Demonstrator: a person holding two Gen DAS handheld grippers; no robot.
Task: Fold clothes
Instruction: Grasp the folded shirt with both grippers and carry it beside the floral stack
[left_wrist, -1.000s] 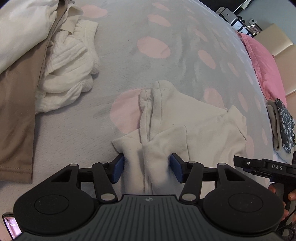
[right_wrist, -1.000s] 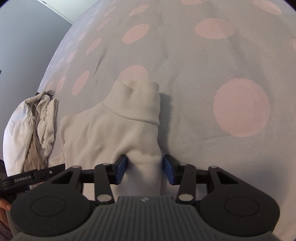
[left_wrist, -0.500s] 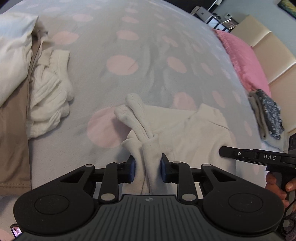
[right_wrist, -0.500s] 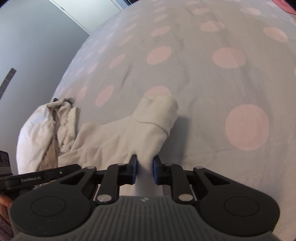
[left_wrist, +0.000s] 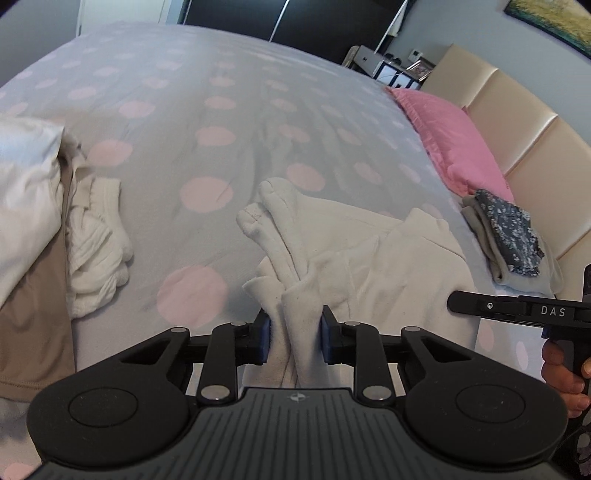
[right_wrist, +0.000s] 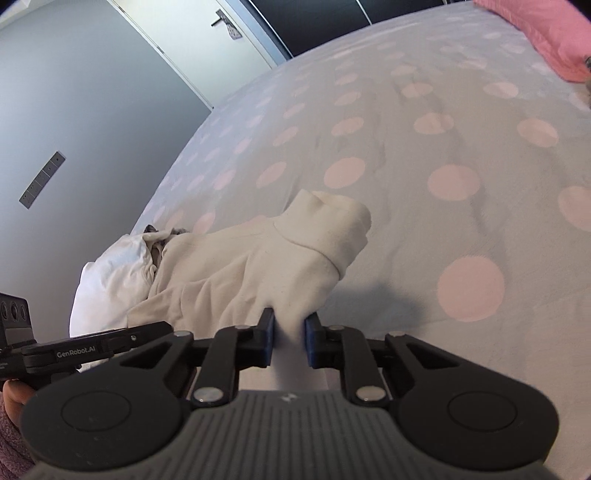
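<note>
Since a moment ago both my left fingers (left_wrist: 294, 334) and right fingers (right_wrist: 289, 338) have clamped the cream sweatshirt (left_wrist: 388, 258) and raised its near edge off the bed (left_wrist: 229, 122), ready, I judge, to carry it forward into a fold.

Bedspread (left_wrist: 229, 122): pale grey, scattered pink dots. Sweater (left_wrist: 388, 266): cream, plain, same cream in the right view (right_wrist: 266, 266). Pillow (left_wrist: 450, 136): bright pink. Headboard (left_wrist: 524, 140): beige, glossy panels. Folded stack (left_wrist: 509, 240): dark blue-grey cloth with small white floral print over light grey. Pile at left: ribbed white knit (left_wrist: 96, 254), tan cloth (left_wrist: 33, 325), shiny white fabric (left_wrist: 26, 184). Both grippers black with blue fingers (left_wrist: 264, 338). Wall (right_wrist: 74, 92) grey.
</note>
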